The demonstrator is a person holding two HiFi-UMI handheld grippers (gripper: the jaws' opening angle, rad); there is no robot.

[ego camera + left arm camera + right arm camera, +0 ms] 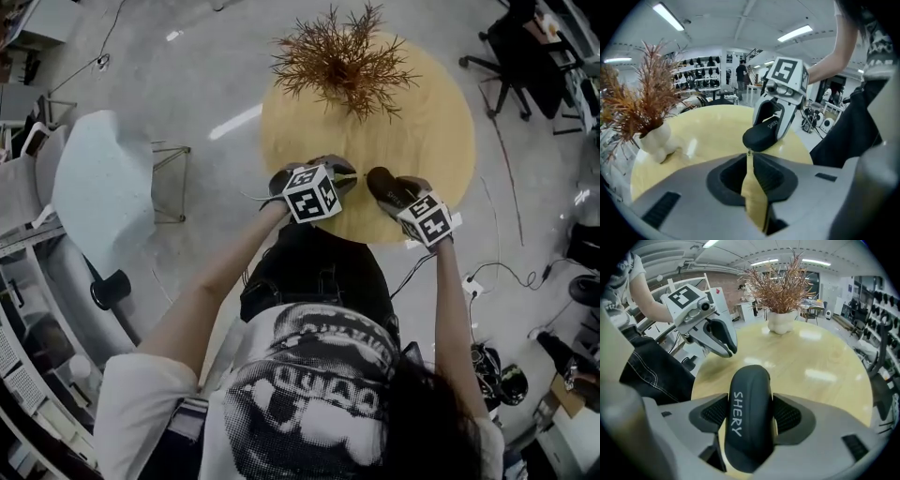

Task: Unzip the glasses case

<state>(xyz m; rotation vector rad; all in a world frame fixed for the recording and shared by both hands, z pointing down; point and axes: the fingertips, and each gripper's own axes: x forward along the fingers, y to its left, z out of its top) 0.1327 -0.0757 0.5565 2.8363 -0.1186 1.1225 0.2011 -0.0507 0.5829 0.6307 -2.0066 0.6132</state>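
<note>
Above table [441, 122], right gripper [392, 190] holds case [749, 418].

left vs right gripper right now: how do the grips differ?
The left gripper has its fingers nearly together, pinching a small metal piece, seemingly the zipper pull. The right gripper has its fingers spread wide around the glasses case. The left gripper works at the case's end; the right gripper clamps its sides. Shared: both are over the round table, on the same case.
</note>
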